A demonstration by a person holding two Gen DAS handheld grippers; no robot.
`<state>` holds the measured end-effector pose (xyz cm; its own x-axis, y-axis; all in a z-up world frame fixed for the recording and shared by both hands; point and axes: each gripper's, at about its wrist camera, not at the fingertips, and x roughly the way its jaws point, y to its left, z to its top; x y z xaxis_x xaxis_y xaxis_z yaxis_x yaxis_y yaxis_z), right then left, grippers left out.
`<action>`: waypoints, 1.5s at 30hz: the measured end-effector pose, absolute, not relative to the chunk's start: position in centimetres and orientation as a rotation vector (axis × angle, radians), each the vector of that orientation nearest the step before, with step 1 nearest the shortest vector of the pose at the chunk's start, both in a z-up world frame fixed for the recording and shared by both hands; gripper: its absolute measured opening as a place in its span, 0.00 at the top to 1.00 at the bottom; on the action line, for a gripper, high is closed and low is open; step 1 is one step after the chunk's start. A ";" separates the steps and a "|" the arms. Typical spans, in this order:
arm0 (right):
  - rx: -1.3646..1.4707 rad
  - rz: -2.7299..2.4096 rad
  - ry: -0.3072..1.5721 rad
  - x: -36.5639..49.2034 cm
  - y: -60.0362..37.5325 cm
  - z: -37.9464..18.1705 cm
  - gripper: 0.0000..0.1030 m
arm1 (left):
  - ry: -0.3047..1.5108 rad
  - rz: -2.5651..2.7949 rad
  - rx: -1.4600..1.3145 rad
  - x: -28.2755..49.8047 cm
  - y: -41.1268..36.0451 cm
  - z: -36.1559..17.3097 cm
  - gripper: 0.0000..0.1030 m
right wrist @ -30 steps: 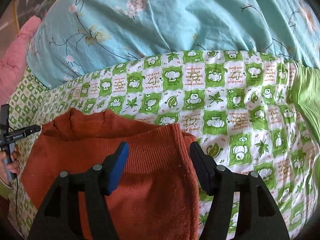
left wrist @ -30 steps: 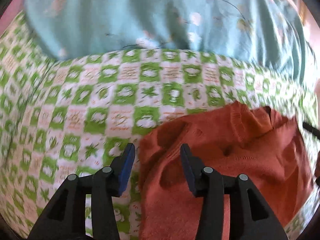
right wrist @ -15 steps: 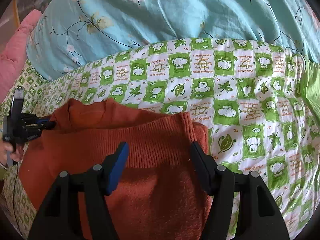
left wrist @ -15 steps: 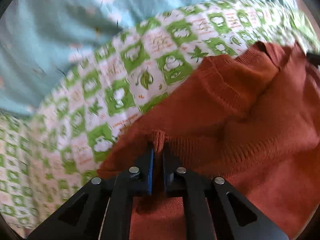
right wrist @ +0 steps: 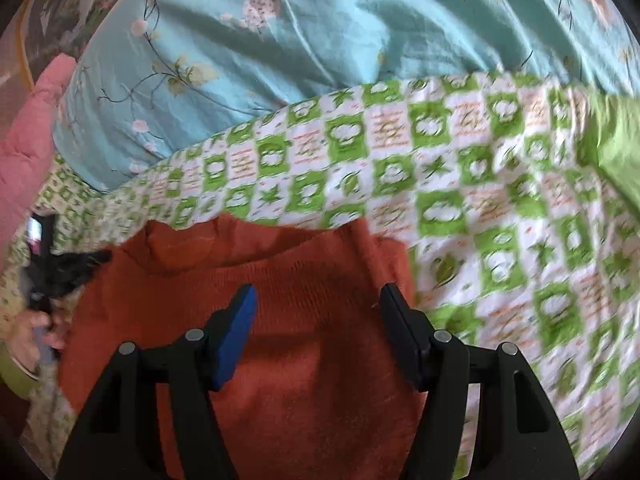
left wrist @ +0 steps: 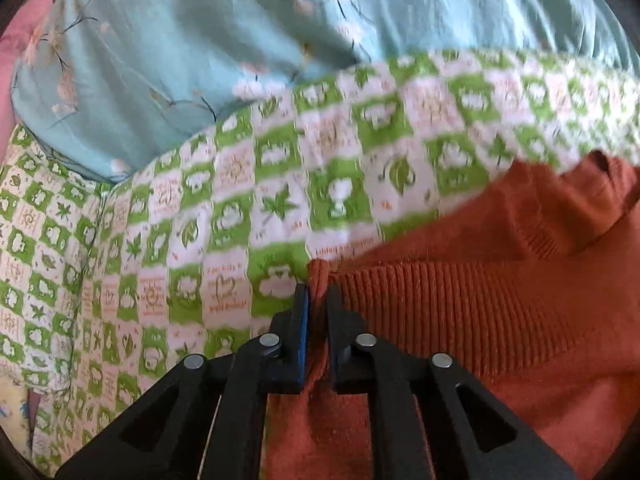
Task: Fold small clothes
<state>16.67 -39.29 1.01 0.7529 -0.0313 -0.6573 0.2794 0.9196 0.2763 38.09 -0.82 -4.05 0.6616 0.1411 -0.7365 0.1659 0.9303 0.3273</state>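
In the left wrist view, the left claw (left wrist: 317,312) is clamped on a corner of the ribbed edge of the rust-orange sweater (left wrist: 500,320), a pinch of knit standing up between its two closely pressed pads. The sweater fills the near right of this view, its ribbed band running rightward from the claw and a folded part with more ribbing lying farther right. It rests on a green-and-white checked sheet (left wrist: 240,208) printed with leaves and small figures, which spreads to the left and far side. Beyond the sheet lies a pale blue quilt (left wrist: 200,40) with a flower print, and a bit of pink cloth (left wrist: 16,52) shows at the far left edge. In the right wrist view, the right claw (right wrist: 316,312) is spread wide, holding nothing, its blue-faced left pad and dark right pad poised over the sweater (right wrist: 304,360), near its far right corner. The sweater lies in the near middle of the checked sheet (right wrist: 500,220), the blue quilt (right wrist: 320,32) beyond it. At the left edge, the left claw (right wrist: 96,258), blurred, meets the sweater's left corner, with a hand (right wrist: 36,328) just below it. A plain green cloth (right wrist: 616,160) lies at the right edge, and pink cloth (right wrist: 28,152) at the far left.
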 end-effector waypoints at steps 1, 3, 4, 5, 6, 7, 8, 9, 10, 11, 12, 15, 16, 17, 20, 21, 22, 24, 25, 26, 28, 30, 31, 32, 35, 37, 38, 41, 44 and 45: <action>0.395 -0.134 0.707 16.7 -39.0 0.9 0.37 | 0.852 -0.015 0.380 37.9 -0.8 -3.9 0.91; 0.419 -0.049 0.737 16.9 -38.3 0.3 0.37 | 0.861 -0.022 0.345 37.4 -0.5 -3.5 0.85; 0.415 -0.024 0.798 17.4 -38.1 -0.5 0.37 | 0.868 -0.028 0.330 37.0 -0.3 -3.3 0.84; 0.376 -0.102 0.890 18.0 -38.2 -1.7 0.42 | 0.870 -0.029 0.328 36.4 -0.3 -3.1 0.83; 0.365 -0.152 0.913 18.1 -38.7 -2.3 0.53 | 0.870 -0.026 0.329 35.8 -0.2 -2.9 0.82; 0.398 -0.175 0.882 17.6 -39.4 -2.2 0.55 | 0.874 -0.024 0.330 35.3 -0.1 -2.8 0.81; 0.450 -0.196 0.863 17.1 -40.1 -2.0 0.56 | 0.882 -0.022 0.328 35.0 0.1 -2.8 0.77; 0.476 -0.207 0.853 16.8 -40.4 -1.7 0.55 | 0.895 -0.019 0.311 34.6 0.7 -2.8 0.74; 0.490 -0.221 0.830 16.2 -40.3 -1.0 0.53 | 0.908 -0.022 0.284 34.0 1.2 -2.7 0.75; 0.483 -0.228 0.818 15.8 -40.0 -0.5 0.49 | 0.923 -0.042 0.234 32.7 1.8 -2.4 0.75; 0.471 -0.230 0.810 15.3 -39.5 0.1 0.44 | 0.930 -0.062 0.200 31.9 2.2 -2.2 0.74; 0.474 -0.195 0.768 12.8 -37.6 1.7 0.37 | 0.930 -0.126 0.104 27.5 2.5 -1.3 0.69; 0.479 -0.183 0.753 11.8 -36.7 2.2 0.36 | 0.926 -0.143 0.073 26.0 2.6 -1.1 0.67; 0.484 -0.176 0.743 10.8 -36.0 2.5 0.35 | 0.924 -0.154 0.046 24.8 2.7 -1.0 0.63; 0.513 -0.154 0.729 8.4 -33.7 2.8 0.34 | 0.928 -0.185 -0.054 20.5 2.8 -1.1 0.60; 0.521 -0.148 0.727 7.8 -33.2 2.8 0.34 | 0.935 -0.191 -0.088 19.1 2.9 -1.4 0.60; 0.531 -0.141 0.724 6.6 -32.3 2.8 0.34 | 0.942 -0.198 -0.108 18.3 3.0 -1.6 0.60; 0.539 -0.130 0.721 5.5 -30.9 2.8 0.34 | 0.962 -0.208 -0.157 16.3 3.2 -2.3 0.60; 0.539 -0.124 0.719 4.5 -30.0 2.8 0.34 | 0.968 -0.210 -0.172 15.5 3.2 -2.5 0.60; 0.539 -0.120 0.717 3.9 -29.3 2.8 0.34 | 0.975 -0.208 -0.192 14.6 3.4 -2.8 0.59; 0.541 -0.110 0.715 2.6 -28.0 2.9 0.33 | 0.986 -0.203 -0.227 13.5 3.8 -3.2 0.58; 0.545 -0.094 0.720 1.6 -26.8 2.8 0.32 | 0.998 -0.196 -0.268 12.5 4.4 -3.6 0.58; 0.548 -0.087 0.722 1.0 -26.2 2.7 0.32 | 1.001 -0.193 -0.284 12.0 4.6 -3.8 0.58; 0.552 -0.084 0.721 0.6 -25.7 2.6 0.31 | 1.002 -0.189 -0.306 11.5 4.8 -3.9 0.58; 0.569 -0.064 0.719 -0.6 -24.5 2.3 0.31 | 1.000 -0.187 -0.344 10.7 5.4 -4.2 0.56; 0.576 -0.058 0.723 -1.1 -23.8 2.1 0.30 | 0.999 -0.183 -0.371 10.2 5.6 -4.3 0.53; 0.577 -0.055 0.726 -1.4 -23.5 2.0 0.30 | 0.996 -0.181 -0.389 9.9 5.7 -4.4 0.51; 0.585 -0.049 0.738 -1.8 -22.9 1.6 0.30 | 0.997 -0.183 -0.433 9.6 5.9 -4.9 0.49; 0.590 -0.045 0.743 -2.4 -22.4 1.3 0.30 | 0.992 -0.181 -0.452 9.6 6.0 -5.2 0.46; 0.590 -0.042 0.745 -2.6 -22.3 1.2 0.30 | 0.991 -0.175 -0.455 9.6 5.9 -5.3 0.45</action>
<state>-2.56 -22.34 1.16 0.7422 0.1677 -0.6489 0.2396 0.8378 0.4905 9.58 5.94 -5.27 0.5429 -0.3450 -0.7657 -0.0617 0.8929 -0.4460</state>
